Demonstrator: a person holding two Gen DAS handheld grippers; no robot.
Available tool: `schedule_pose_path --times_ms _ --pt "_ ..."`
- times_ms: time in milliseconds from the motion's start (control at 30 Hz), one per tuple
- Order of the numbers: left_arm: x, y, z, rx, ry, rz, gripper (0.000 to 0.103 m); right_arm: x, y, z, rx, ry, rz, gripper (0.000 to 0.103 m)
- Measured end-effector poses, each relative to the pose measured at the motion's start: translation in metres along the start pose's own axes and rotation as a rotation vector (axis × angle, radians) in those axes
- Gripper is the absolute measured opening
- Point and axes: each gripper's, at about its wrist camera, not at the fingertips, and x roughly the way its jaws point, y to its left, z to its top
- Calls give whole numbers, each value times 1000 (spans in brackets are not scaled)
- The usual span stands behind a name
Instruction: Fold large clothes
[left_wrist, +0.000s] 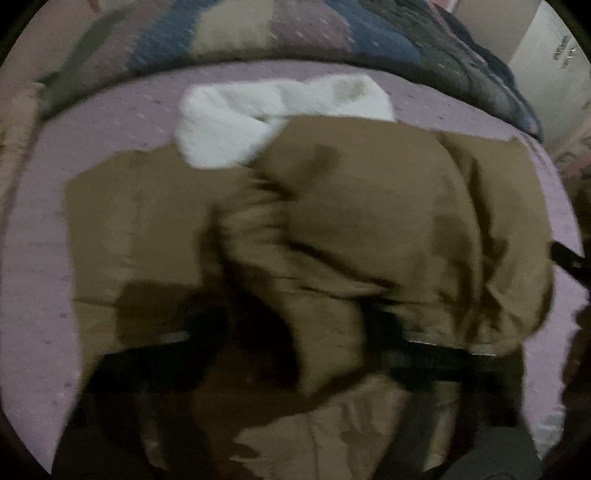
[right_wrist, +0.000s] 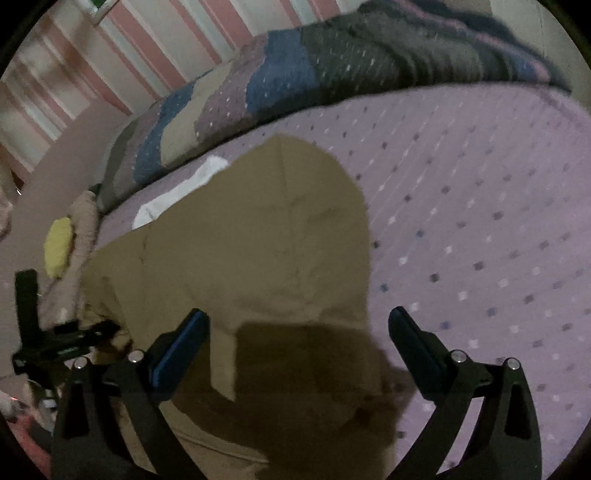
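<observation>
A large tan padded jacket (left_wrist: 369, 206) lies on a lilac dotted bedsheet (left_wrist: 110, 122). In the left wrist view, a fold of the jacket (left_wrist: 325, 350) hangs between the fingers of my left gripper (left_wrist: 295, 354), which is shut on it; the view is blurred. In the right wrist view the jacket's hood (right_wrist: 280, 221) lies flat ahead. My right gripper (right_wrist: 299, 332) is open and empty, hovering just above the jacket's edge. The left gripper also shows in the right wrist view (right_wrist: 85, 332), at the left, on the jacket's far side.
A white cloth (left_wrist: 266, 114) lies on the sheet beyond the jacket. A patchwork quilt (right_wrist: 295, 74) is bunched along the bed's far side. A yellow item (right_wrist: 59, 247) lies off the bed's left edge. Bare sheet (right_wrist: 480, 221) spreads to the right.
</observation>
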Motion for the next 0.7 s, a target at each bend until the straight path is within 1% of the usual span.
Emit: schedule_pose_path --times_ms 33,67,133,167,200,233,267,300,333,400,500,533,567,600,633,700 --pt "1 -1 1 5 -3 -1 28 4 -4 0 14 10 32 99" --pt "1 -3 1 23 -18 -12 18 8 -4 -2 24 13 70 99" --pt "-3 1 1 37 -37 -28 14 7 4 -7 -13 -18 106 97" --pt "-7 4 2 32 -42 -37 12 6 10 -9 -29 -24 110 94" --pt "-12 8 2 26 -50 -40 11 5 18 -10 -53 -28 102 80" --pt "-21 15 2 19 -69 -29 10 4 25 -9 -76 -28 86 66" --pt "-30 21 1 16 -89 -14 10 4 30 -8 -91 -27 79 55" --pt "-41 34 1 6 -108 2 10 1 35 -8 -105 -23 74 51" --pt "-48 46 1 -7 -114 9 10 1 47 -6 -126 -19 64 49" --pt "-66 81 -5 -33 -120 1 10 -2 67 -4 -175 -33 36 49" --pt "-77 116 -20 -50 -117 50 10 -4 98 -5 -230 -32 9 49" --pt "-72 132 -29 -60 -98 69 11 -1 111 -7 -264 -28 -22 49" --pt "-64 144 -36 -75 -74 73 12 2 119 -8 -292 -25 -52 49" --pt "-53 155 -44 -96 -45 63 13 9 129 -12 -327 -19 -100 49" --pt "-43 163 -51 -116 -24 48 14 13 133 -15 -341 -10 -123 49" --pt "-27 174 -60 -139 -7 35 17 28 141 -22 -360 24 -163 49"
